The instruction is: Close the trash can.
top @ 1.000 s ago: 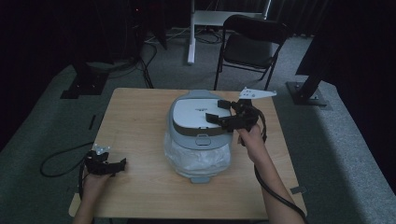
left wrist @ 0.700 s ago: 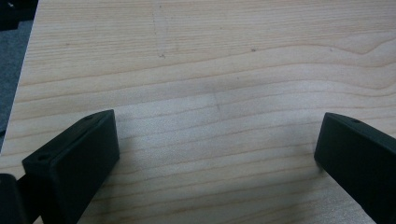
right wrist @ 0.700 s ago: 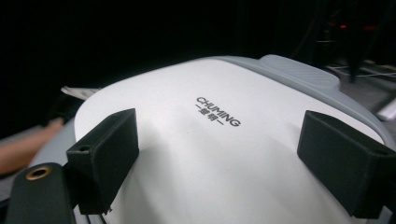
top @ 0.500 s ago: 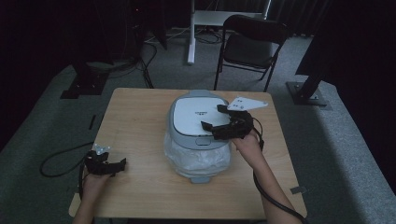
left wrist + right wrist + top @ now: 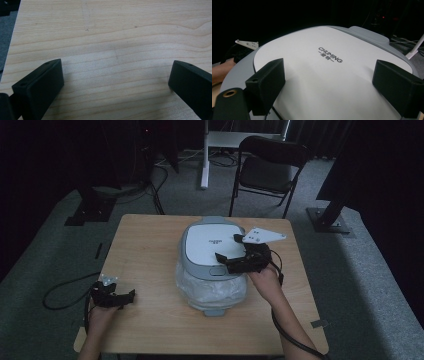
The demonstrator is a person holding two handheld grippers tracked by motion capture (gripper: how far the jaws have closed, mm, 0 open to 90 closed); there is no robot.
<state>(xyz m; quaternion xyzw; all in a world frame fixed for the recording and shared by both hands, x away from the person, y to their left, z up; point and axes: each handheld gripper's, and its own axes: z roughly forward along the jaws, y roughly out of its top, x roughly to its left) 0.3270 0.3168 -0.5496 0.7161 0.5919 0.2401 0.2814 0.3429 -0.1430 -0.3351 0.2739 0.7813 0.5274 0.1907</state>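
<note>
Right gripper, high view: jaws spread, hanging over the near right part of the lid of the rice cooker, holding nothing. Rice cooker: grey body, white lid, standing near the middle of the worktop, with clear plastic wrap around its lower body. A latch button sits at the front edge of the lid, just left of the gripper tips. Left gripper: resting at the near left corner of the worktop, well apart from the cooker. 1 folding chair stands beyond the far edge.

Left gripper view: 2 black jaws set wide, bare wood grain between them, nothing held.

Right gripper view: 2 jaws spread over the white lid, printed brand name between and beyond them; whether the tips touch the lid cannot be told. The hinge hump lies at the far side.

Step in hand, as judged: opening the cooker. To do it well, bring 1 jaw tip down squarely on the latch button, press straight, and keep the wrist low so the lid can rise freely. The left gripper could steady the wrapped body, which may slide.
</note>
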